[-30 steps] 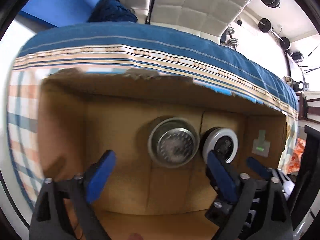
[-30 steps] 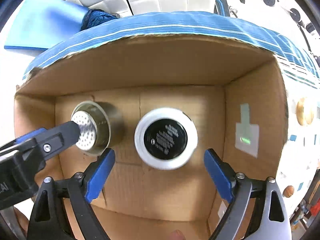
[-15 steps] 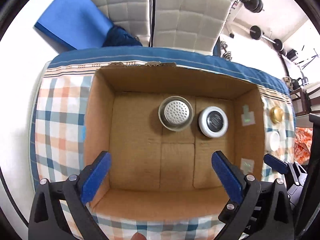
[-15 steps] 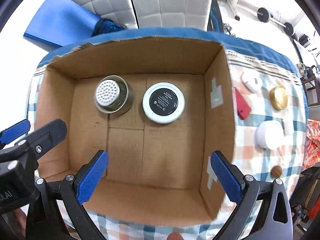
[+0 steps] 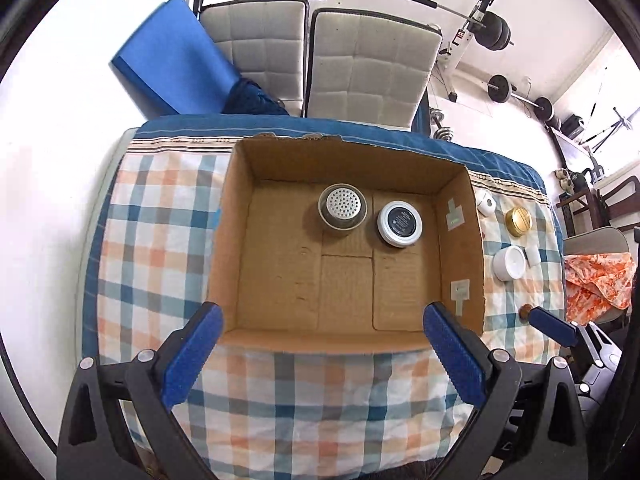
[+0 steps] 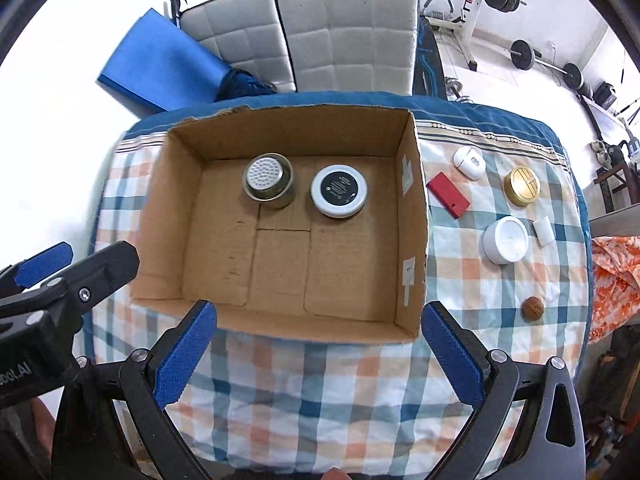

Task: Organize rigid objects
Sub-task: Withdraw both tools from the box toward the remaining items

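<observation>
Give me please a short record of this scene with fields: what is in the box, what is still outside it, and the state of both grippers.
box: open cardboard, on checked cloth
in box: metal cup; black-lidded jar, side by side near the far wall
outside, right of box: red block; white case; gold tin; white jar; small white piece; brown ball
left gripper: open, empty
right gripper: open, empty

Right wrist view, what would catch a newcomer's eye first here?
An open cardboard box sits mid-table on the checked cloth, holding a perforated metal cup and a white jar with a black lid side by side at its far end. To its right, small items are scattered: a red block and a gold tin.
</observation>
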A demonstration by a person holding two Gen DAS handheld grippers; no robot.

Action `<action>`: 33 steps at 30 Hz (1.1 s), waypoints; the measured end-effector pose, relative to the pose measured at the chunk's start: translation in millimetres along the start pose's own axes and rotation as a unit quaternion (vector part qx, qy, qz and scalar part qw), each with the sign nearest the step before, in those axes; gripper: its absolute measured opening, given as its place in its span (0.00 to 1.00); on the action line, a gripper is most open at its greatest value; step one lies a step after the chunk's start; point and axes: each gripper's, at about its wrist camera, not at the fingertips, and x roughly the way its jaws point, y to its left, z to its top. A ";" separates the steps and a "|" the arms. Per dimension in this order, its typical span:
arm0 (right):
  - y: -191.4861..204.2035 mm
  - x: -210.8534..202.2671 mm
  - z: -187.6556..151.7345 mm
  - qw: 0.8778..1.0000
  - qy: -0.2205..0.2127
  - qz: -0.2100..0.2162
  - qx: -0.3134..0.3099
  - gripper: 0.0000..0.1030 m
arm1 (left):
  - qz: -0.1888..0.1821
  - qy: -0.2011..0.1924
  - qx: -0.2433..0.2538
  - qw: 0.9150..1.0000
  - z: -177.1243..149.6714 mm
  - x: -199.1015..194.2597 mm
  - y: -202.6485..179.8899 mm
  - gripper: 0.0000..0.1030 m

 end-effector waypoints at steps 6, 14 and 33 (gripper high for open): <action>0.4 -20.3 -8.9 1.000 -0.015 0.013 -0.010 1.00 | 0.000 -0.006 -0.003 1.000 -11.4 -16.0 -8.0 1.00; -49.3 -38.8 -3.7 0.999 -0.025 0.030 0.021 1.00 | -0.010 -0.021 0.015 1.000 -5.4 -24.9 -57.7 1.00; -320.2 102.2 19.7 0.972 0.069 -0.022 0.223 1.00 | 0.038 0.042 0.055 0.997 47.9 142.3 -218.6 1.00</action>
